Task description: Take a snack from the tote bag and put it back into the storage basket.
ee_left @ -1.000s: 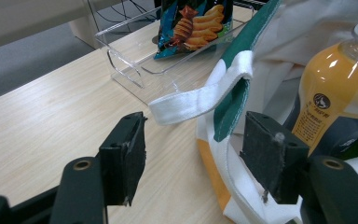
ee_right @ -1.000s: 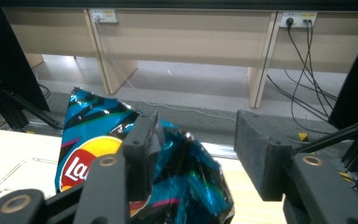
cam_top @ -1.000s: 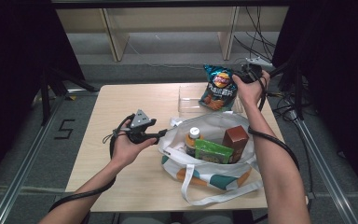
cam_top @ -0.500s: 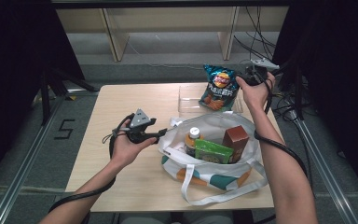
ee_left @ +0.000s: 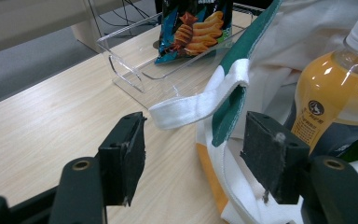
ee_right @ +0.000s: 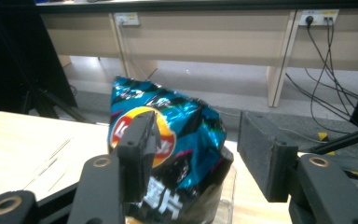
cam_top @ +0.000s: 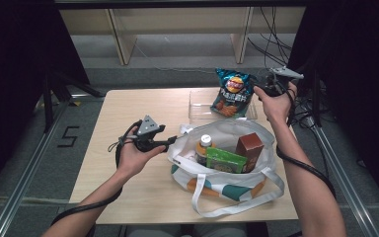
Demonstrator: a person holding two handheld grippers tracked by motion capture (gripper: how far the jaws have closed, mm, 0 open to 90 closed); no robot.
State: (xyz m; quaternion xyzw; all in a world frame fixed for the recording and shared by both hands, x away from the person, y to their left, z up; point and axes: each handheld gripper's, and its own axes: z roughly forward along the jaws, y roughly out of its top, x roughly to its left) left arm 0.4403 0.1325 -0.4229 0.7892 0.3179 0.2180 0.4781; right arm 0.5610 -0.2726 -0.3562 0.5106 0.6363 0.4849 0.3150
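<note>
I see chips bag (cam_top: 231, 92) in clear tray (cam_top: 197, 106) — tote bag (cam_top: 227, 170) holds juice bottle (cam_top: 203, 149), brown box (cam_top: 249, 149), green packet (cam_top: 225, 160); left hand-held gripper (ee_left: 191, 154) and right hand-held gripper (ee_right: 196, 154) both apart, gripping nothing.

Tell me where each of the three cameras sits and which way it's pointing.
High view: above the person's side, looking forward and down on the wooden table; both forearms show.
Left gripper view: on the left gripper, looking past its black jaws at the white-and-green tote bag's strap.
Right gripper view: on the right gripper, facing the blue crisp packet.
All three share that packet in the clear plastic tray.
</note>
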